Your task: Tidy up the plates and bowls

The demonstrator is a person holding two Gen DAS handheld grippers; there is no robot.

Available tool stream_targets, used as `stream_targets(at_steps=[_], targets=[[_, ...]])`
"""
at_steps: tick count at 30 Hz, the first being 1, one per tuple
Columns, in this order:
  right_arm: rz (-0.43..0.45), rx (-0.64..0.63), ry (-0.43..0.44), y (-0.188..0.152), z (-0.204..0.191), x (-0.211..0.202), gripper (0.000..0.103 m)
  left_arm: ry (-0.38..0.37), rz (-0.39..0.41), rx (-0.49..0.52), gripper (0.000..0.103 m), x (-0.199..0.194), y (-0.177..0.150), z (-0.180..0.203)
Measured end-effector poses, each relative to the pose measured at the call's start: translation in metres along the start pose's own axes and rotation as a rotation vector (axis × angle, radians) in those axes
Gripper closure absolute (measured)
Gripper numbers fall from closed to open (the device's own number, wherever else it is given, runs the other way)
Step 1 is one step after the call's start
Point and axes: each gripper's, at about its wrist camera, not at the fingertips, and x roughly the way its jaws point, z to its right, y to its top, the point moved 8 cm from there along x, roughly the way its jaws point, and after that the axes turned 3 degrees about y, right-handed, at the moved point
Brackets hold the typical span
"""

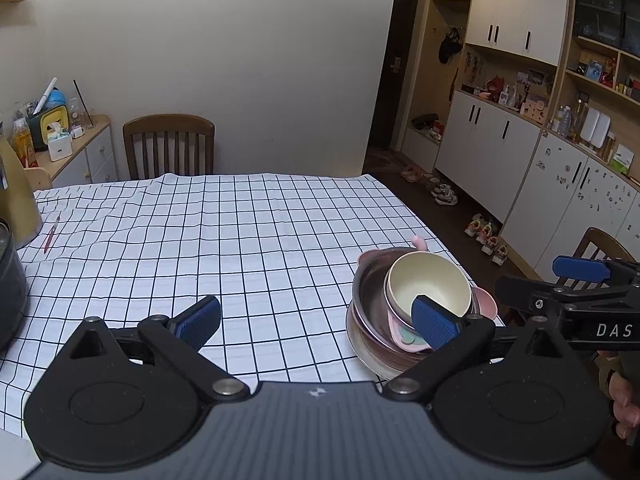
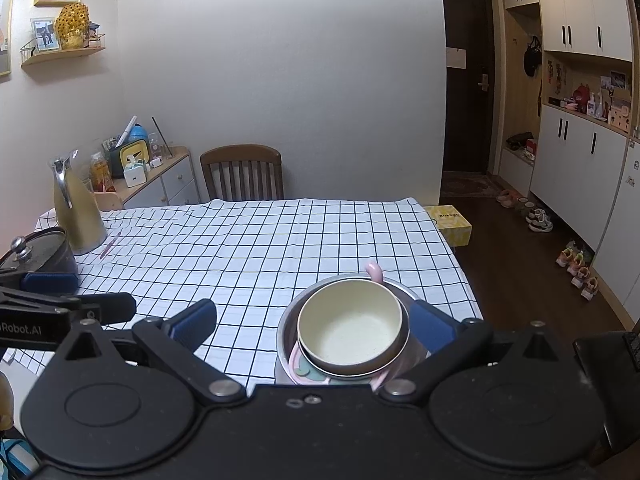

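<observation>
The surface [image 2: 280, 248], spread with a white cloth ruled in black squares, fills most of both views, with a wooden chair [image 2: 242, 174] pushed in at its far side and white cabinets [image 1: 500, 140] lining the wall to the right. At the surface's left end stand a tall gold-coloured jug [image 2: 78, 208] and, just in front of it, a dark pot [image 2: 38, 252] with a knobbed lid. The stack of dishes sits near the right front corner: a steel bowl [image 1: 370, 300] at the outside, a pink plate [image 1: 404, 336] with a pale green patch lying tilted inside it, and a cream bowl [image 2: 348, 330] on top, leaning on the pink plate toward the camera. A pink knob [image 2: 374, 270] pokes up behind the stack. The left gripper [image 1: 316, 320] is spread wide over bare cloth, left of the stack, its right pad overlapping the cream bowl's rim in the view. The right gripper [image 2: 312, 320] is also spread wide, fingers to either side of the stack's front; whether the right pad touches the steel bowl cannot be told. A red pen [image 1: 51, 234] lies on the cloth near the jug.
</observation>
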Motion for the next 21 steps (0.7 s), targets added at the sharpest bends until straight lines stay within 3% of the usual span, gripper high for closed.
stream_targets(at_steps=[21], targets=[[-0.016,0.003,0.001,-0.0014,-0.0039,0.0035,0.000,-0.004,-0.012,-0.014,0.001,0.0016,-0.0031,-0.0062]])
